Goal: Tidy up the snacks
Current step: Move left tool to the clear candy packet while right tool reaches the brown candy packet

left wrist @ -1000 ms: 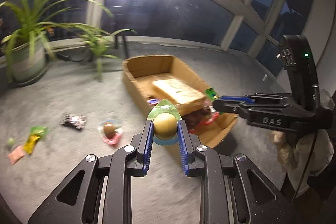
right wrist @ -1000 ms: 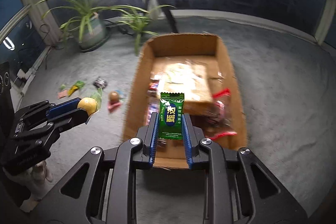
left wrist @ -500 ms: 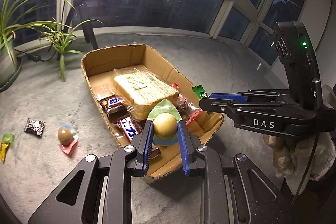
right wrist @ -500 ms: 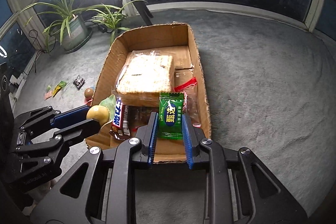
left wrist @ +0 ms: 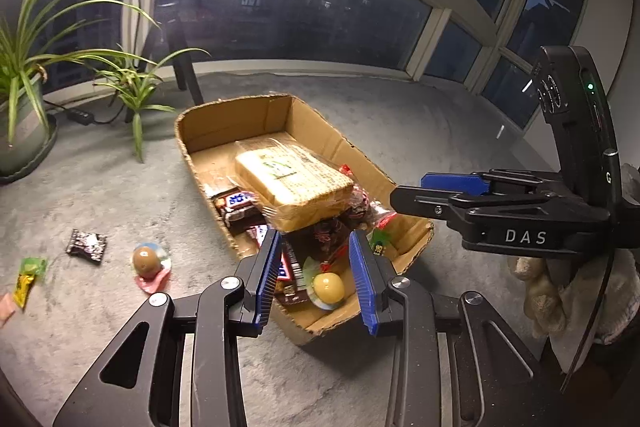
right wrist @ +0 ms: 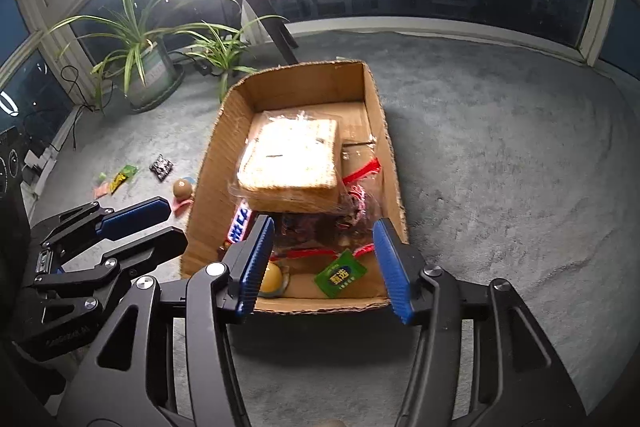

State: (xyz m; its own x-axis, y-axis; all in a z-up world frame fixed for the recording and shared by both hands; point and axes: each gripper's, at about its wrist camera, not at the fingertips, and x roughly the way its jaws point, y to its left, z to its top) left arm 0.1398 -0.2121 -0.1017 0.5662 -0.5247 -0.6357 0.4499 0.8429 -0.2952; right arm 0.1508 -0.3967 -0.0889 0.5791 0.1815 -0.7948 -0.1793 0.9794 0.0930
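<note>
I read "DAS" on my right gripper (left wrist: 404, 197) at right; both grippers' jaws, just opening, stand spread, empty, above the box (left wrist: 320, 131).

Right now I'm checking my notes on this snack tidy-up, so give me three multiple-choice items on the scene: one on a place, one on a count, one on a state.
1. Where does the green packet lie?
A. on the carpet by the plant
B. in the cardboard box, at its near end
C. between the right claw's pads

2. How many round snacks in wrappers lie on the carpet outside the box?
A. one
B. three
C. none

3. How do the left claw and the right claw stand?
A. both clamped on snacks
B. only the left open
C. both open, nothing gripped

Answers:
1 B: it rests on the box floor beside the yellow ball snack.
2 A: only the brown ball snack is there.
3 C: the pads stand apart, both snacks lying below them.
</note>
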